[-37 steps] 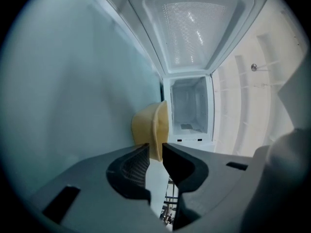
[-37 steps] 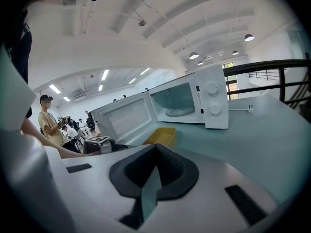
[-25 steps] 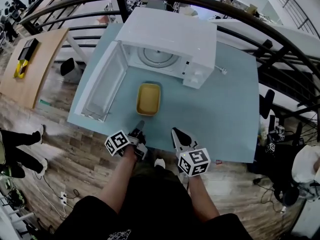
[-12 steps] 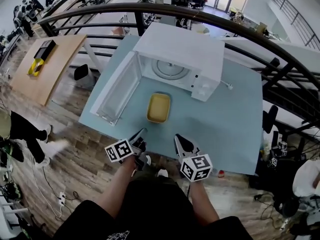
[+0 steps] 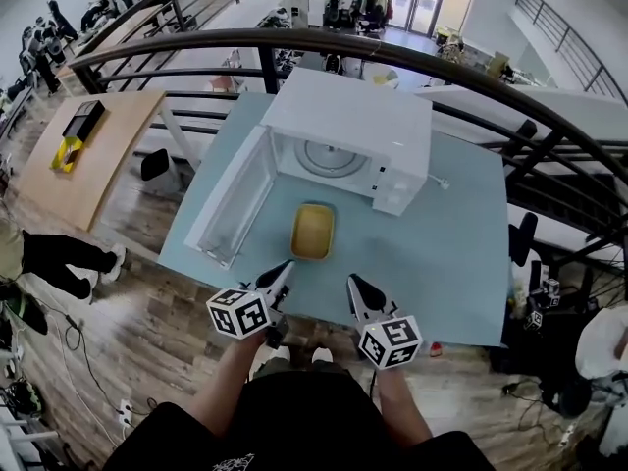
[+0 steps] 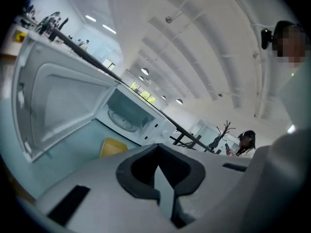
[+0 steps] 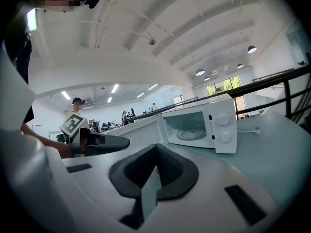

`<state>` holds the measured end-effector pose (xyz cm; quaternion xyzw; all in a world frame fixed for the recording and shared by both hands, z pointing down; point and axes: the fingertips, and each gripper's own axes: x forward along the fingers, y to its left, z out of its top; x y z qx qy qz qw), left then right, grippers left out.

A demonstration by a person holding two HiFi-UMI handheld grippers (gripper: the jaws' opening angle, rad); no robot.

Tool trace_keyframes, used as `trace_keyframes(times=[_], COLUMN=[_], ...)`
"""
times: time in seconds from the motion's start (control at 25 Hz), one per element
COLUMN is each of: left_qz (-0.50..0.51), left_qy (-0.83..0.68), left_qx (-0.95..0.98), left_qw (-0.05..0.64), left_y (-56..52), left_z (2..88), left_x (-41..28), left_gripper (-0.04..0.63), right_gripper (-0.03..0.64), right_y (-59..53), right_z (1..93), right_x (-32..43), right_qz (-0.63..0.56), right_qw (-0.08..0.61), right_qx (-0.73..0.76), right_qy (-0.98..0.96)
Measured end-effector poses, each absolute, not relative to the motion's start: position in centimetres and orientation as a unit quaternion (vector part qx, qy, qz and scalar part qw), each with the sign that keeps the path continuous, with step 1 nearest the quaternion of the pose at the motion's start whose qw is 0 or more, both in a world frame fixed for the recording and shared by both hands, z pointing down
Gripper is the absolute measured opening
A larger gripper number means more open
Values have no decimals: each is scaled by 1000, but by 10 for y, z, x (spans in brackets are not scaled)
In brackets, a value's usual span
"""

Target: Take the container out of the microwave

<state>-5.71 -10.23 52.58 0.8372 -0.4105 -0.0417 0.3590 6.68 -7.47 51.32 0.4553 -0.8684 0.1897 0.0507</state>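
Noting container on table before open microwave; probably light, stiff, slick: pinch near short rim. Left gripper, right gripper at front edge, jaws closed, empty.

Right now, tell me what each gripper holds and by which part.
Nothing. The left gripper and right gripper are both shut and empty; the yellow container sits free on the table.
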Motion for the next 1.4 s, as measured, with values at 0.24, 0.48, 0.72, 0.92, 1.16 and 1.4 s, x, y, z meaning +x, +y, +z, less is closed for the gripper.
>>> trace_keyframes(times=[0.24, 0.48, 0.72, 0.92, 1.16, 1.4], left_qz=[-4, 0, -5, -3, -8, -8], left_qy=[-400, -394, -395, -397, -396, -398], left_qx=[870, 881, 890, 900, 907, 912], left_qw=[289, 262, 226, 182, 143, 97], left_y=[-103, -102, -107, -108, -110, -108], left_z=[496, 478, 453, 432, 412, 393], left_x=[-66, -82, -92, -94, -95, -92], left_gripper=[8, 8, 8, 8, 8, 8], right_gripper=[6, 6, 6, 6, 6, 6], right_y=[-72, -66, -62, -60, -63, -64], right_z=[488, 466, 441, 424, 405, 388], right_x=[63, 54, 50, 52, 53, 54], right_qz=[166, 147, 120, 100, 78, 59], right_qw=[42, 32, 27, 21, 14, 8], right_qx=[486, 504, 519, 528, 536, 539], right_qy=[-857, -851, -846, -843, -841, -840])
